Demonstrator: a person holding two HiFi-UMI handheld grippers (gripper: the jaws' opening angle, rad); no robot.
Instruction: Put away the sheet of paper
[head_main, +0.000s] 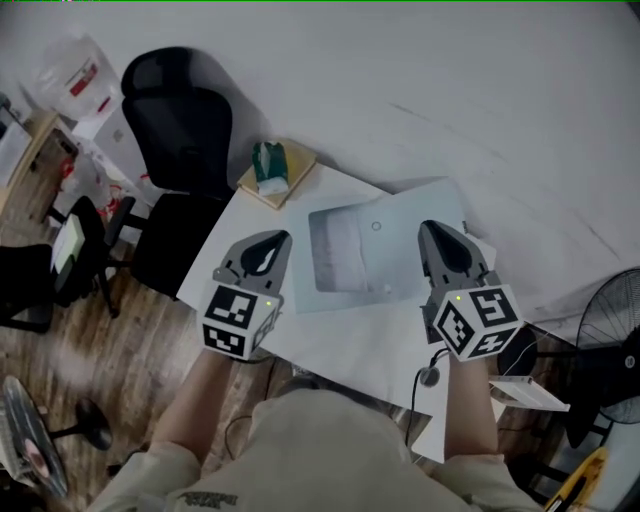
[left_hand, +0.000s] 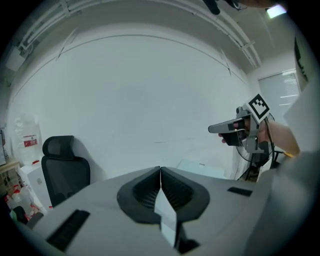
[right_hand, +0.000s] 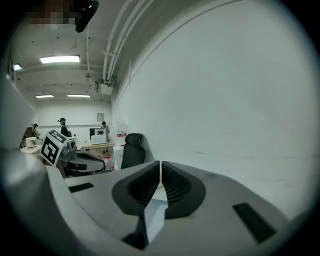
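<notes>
My left gripper (left_hand: 160, 171) is up in the air. Its two jaws are pressed together, and nothing is between them. My right gripper (right_hand: 160, 165) is up beside it. Its jaws are pressed together too, with nothing in them. Both point almost level.

Just under the right gripper, a black cable (head_main: 425, 375) hangs off the near edge of the white table (head_main: 340, 345). Low down, out to the right of that gripper, a black fan (head_main: 610, 340) stands on the floor.

The sheet of paper (head_main: 350, 250) lies flat on the table, below the two tips and between them. It lies with a pale blue folder (head_main: 430, 205). I cannot tell if the paper is inside the folder or on top of it. Both grippers are up off it and do not touch it.

A little past the left gripper's tip, at the far corner of the table, there is a flat wooden block (head_main: 298, 162). A green thing (head_main: 268, 168) sits on top of it. I cannot tell what the green thing is.

Farther off, to the left of the left gripper, a black chair (head_main: 180, 110) stands on the wooden floor (head_main: 130, 350).

Past all of that, straight ahead of both grippers, is a big white wall (head_main: 450, 90).
</notes>
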